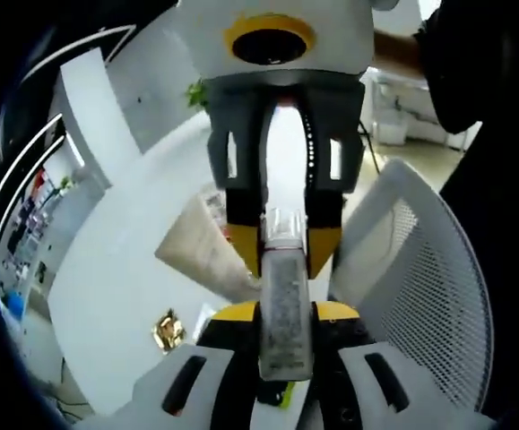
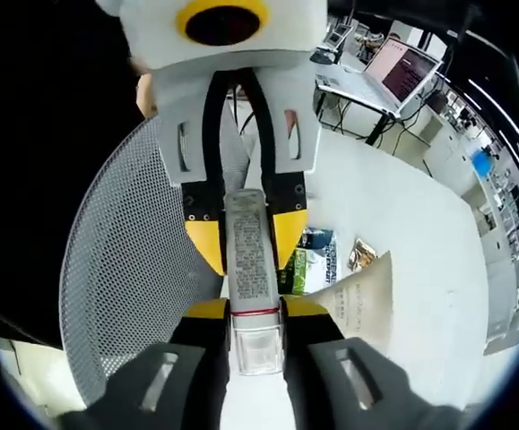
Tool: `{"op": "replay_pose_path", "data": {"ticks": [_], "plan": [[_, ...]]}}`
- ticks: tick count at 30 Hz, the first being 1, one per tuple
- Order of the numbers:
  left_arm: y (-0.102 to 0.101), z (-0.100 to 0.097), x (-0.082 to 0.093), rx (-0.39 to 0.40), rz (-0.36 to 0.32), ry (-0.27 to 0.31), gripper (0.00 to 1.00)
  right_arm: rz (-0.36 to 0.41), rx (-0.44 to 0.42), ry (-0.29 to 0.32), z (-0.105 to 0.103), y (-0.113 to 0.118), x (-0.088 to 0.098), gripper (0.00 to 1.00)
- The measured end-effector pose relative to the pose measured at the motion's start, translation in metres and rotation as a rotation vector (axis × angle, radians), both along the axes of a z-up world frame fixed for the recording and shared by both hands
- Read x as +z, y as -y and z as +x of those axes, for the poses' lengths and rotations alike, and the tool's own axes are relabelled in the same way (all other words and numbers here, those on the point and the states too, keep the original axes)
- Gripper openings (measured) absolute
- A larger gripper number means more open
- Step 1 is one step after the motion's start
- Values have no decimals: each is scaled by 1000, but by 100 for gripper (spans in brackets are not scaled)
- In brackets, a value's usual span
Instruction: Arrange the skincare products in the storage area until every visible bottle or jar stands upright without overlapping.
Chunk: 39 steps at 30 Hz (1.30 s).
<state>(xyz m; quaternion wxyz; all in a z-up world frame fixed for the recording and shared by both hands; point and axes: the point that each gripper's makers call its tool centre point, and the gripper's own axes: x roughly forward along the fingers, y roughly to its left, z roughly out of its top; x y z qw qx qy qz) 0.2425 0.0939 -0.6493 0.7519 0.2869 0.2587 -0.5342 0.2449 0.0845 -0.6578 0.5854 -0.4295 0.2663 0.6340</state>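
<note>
A slim tube with fine print (image 1: 285,336) and a clear cap (image 1: 283,227) is held in the air between both grippers, which face each other. My left gripper (image 1: 284,313) is shut on the printed body. My right gripper (image 1: 284,249) comes in from the top of the left gripper view and is shut on the cap end. In the right gripper view the clear cap (image 2: 257,348) sits between the right gripper's (image 2: 255,310) jaws. There the printed body (image 2: 248,255) runs up into the left gripper (image 2: 246,237).
A white mesh basket wall (image 1: 420,269) (image 2: 125,269) curves beside the tube. Below lies a white round table (image 1: 107,278) (image 2: 411,215) with a beige paper bag (image 1: 201,246) (image 2: 362,300), a gold packet (image 1: 168,330) (image 2: 360,253) and green and dark packets (image 2: 313,260). A laptop (image 2: 402,67) stands on a desk behind.
</note>
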Motion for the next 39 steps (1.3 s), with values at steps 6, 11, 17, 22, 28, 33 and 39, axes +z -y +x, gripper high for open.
{"op": "replay_pose_path", "data": {"ticks": [6,11,17,22,28,33,39], "plan": [[0,0,3,7,-22,-6,17,14,-55,1,6,10,0,24],[-4,1,1,17,-27,-17,17,75,-151,-40,11,21,6,24],[-5,-1,-2,20,-27,-23,17,115,-258,-74,15,38,5,23],[-4,-2,1,20,-49,-36,17,149,-330,-126,11,49,0,23],[-1,1,5,35,-78,-33,17,265,-455,-218,9,54,-1,22],[1,2,7,60,-121,-60,17,455,-624,-328,10,56,5,21],[2,1,8,76,-154,-80,17,656,-795,-449,8,63,11,19]]}}
